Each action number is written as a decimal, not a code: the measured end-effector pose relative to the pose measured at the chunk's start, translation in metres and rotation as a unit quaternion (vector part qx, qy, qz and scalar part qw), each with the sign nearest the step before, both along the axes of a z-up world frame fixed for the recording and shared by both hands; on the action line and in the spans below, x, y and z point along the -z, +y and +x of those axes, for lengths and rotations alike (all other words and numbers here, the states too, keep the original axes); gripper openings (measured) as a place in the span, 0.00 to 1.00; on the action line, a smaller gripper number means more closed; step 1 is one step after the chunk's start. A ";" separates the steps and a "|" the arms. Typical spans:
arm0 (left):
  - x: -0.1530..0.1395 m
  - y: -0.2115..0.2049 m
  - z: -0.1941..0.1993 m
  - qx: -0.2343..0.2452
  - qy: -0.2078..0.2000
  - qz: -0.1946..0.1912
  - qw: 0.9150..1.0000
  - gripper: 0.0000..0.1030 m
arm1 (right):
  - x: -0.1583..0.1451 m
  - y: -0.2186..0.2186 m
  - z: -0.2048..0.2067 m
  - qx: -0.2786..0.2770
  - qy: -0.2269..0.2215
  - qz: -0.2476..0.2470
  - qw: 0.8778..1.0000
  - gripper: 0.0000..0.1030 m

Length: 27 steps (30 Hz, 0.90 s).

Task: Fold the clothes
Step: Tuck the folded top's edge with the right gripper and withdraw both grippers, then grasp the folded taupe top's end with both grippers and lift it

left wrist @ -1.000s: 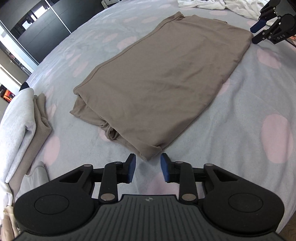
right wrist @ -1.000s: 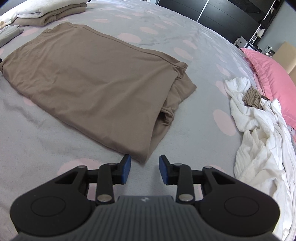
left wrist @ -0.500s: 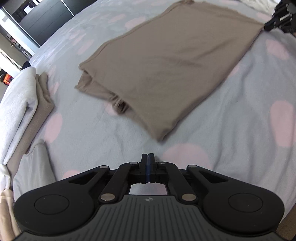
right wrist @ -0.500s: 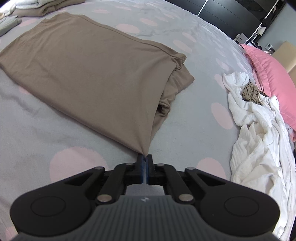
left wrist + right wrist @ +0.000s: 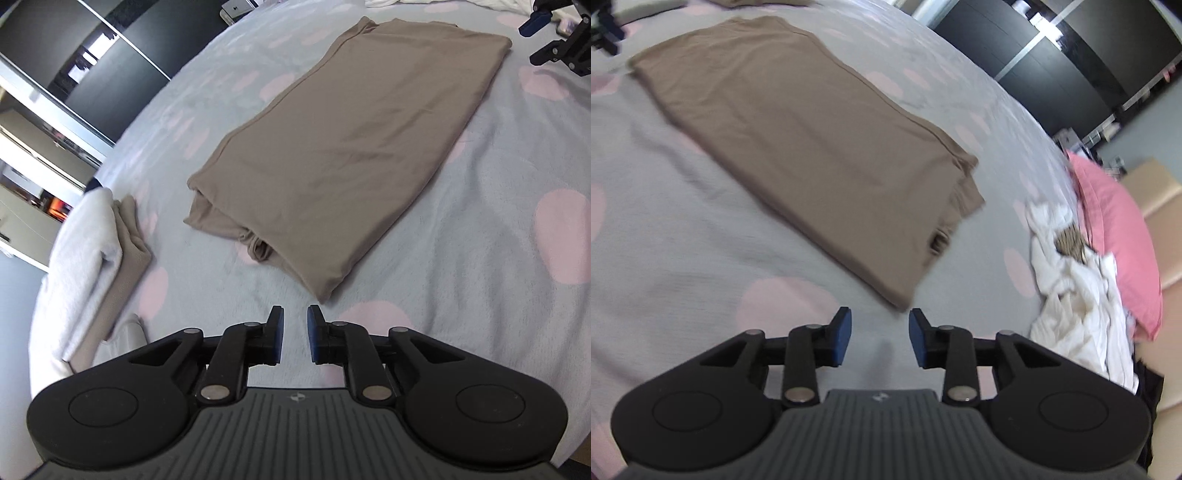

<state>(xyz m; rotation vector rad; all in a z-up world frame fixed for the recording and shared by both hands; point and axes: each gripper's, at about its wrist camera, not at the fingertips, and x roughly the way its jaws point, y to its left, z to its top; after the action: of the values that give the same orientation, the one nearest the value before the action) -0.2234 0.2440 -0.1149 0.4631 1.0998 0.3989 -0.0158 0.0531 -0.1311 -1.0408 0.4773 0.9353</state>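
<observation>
Now, left wrist view: left gripper [image 5: 294, 334] jaws just reopened, narrow gap, nothing between them. Tan folded garment [image 5: 351, 147] flat on grey pink-dotted bedspread [image 5: 480, 258], nearest corner just ahead of fingertips, not touching. Folded stack [image 5: 96, 258] at left edge. Right gripper [image 5: 554, 40] at far corner, top right.

Right wrist view: right gripper [image 5: 880, 338] jaws just reopened, wider gap, empty. Garment [image 5: 812, 158] corner just ahead of fingertips, apart. White crumpled laundry [image 5: 1078, 295] and pink pillow [image 5: 1119, 236] at right.

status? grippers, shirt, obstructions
Left gripper and right gripper just opened, both empty. Brown shirt flat on bed, half folded. Nothing blocking.
</observation>
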 end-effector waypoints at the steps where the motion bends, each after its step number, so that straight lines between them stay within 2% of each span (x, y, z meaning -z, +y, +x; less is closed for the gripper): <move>1: 0.002 -0.006 0.001 0.010 -0.001 0.009 1.000 0.12 | 0.002 0.002 -0.007 -0.008 -0.008 -0.003 1.000 0.36; 5: 0.014 -0.030 0.002 0.063 0.018 0.051 0.997 0.13 | 0.016 0.005 -0.030 -0.052 -0.063 -0.037 0.996 0.36; 8: 0.030 -0.041 0.004 0.102 0.046 0.099 0.989 0.18 | 0.030 0.005 -0.038 -0.088 -0.128 -0.071 0.985 0.36; 11: 0.044 -0.042 0.010 0.114 0.070 0.132 0.982 0.18 | 0.040 0.006 -0.038 -0.104 -0.164 -0.091 0.977 0.36; 15: 0.060 -0.041 0.017 0.135 0.095 0.162 0.973 0.22 | 0.048 0.008 -0.036 -0.126 -0.185 -0.104 0.969 0.36; 21: 0.086 -0.042 0.022 0.175 0.109 0.220 0.953 0.22 | 0.053 0.012 -0.029 -0.142 -0.205 -0.109 0.962 0.36; 27: 0.090 -0.034 0.029 0.169 0.090 0.228 0.955 0.22 | 0.057 0.020 -0.015 -0.143 -0.213 -0.107 0.961 0.36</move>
<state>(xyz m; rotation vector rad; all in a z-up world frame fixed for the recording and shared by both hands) -0.1945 0.2097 -0.2044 1.0978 1.0761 0.3090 -0.0306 0.0730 -0.1876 -1.4954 0.0674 0.8906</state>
